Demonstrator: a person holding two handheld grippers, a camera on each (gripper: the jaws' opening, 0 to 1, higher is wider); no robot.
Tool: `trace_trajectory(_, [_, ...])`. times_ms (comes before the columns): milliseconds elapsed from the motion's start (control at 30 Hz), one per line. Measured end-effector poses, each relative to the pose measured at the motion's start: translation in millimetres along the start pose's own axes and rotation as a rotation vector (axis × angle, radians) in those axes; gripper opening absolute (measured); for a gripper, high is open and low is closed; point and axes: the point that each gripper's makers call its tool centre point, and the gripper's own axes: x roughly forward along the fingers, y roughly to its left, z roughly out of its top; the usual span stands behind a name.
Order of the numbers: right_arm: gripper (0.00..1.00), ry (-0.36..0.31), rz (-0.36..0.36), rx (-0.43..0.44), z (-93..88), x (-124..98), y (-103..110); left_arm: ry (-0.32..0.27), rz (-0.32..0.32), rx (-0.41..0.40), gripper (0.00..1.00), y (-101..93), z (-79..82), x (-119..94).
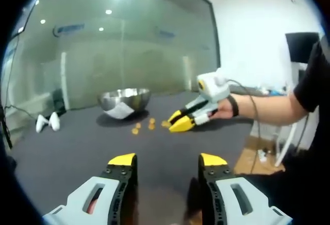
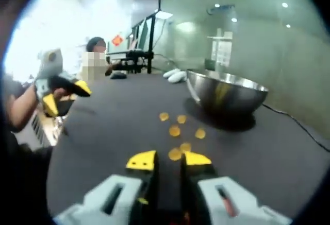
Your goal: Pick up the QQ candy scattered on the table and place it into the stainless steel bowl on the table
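The small yellow-orange QQ candies (image 2: 175, 131) are lying scattered on the dark grey table (image 2: 103, 132), in a loose cluster just in front of the shiny stainless steel bowl (image 2: 227, 93), which is sitting on the table beyond them. In the left gripper view the same candies (image 1: 144, 126) are lying between the bowl (image 1: 124, 101) and the right tool.

The right tool (image 2: 168, 159) is hovering low at the nearest candy (image 2: 175, 154), its yellow-tipped jaws standing slightly apart with that piece at the gap; whether it is already pinched is hard to tell. The left tool (image 1: 167, 159) is waiting well back from the candies, jaws wide apart and gripping nothing.

These sweets are likely light, soft and a little springy, perhaps tacky, so a gentle pinch across the middle of one piece should be enough; hard squeezing may deform it or make it pop out sideways.

The bowl's inside is hidden by its rim, so what it is holding cannot be seen. The candies are too small and blurred to count.
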Motion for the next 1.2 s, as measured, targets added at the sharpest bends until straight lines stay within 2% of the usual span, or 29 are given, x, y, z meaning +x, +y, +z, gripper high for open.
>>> trace_trajectory(267, [0.17,-0.001,-0.001,0.019,2.8,11.7,-3.6,0.002,0.001,0.0,0.48,-4.0,1.4,1.3])
trace_trajectory(433, [0.16,-0.005,-0.005,0.032,2.8,11.4,-2.2,0.008,0.001,0.003,0.48,-4.7,0.5,1.0])
trace_trajectory(533, [0.11,-0.009,-0.013,0.033,2.7,11.3,-3.3,0.009,0.002,0.004,0.48,-5.6,1.1,1.6])
trace_trajectory(833, [0.1,-0.022,-0.016,0.05,4.8,8.0,-3.8,0.012,0.0,-0.001,0.48,-5.8,-0.7,3.1])
trace_trajectory(933, [0.1,-0.078,-0.013,0.083,22.9,-2.6,-3.7,0.012,0.001,0.002,0.48,-4.4,0.4,2.8])
trace_trajectory(1033, [0.1,-0.123,-0.026,0.065,42.0,-11.3,-8.7,0.008,0.0,0.004,0.48,-0.3,2.2,2.9])
trace_trajectory(1200, [0.1,-0.226,-0.096,0.037,86.3,-24.8,-29.9,0.008,0.002,0.002,0.48,-0.5,2.2,5.7])
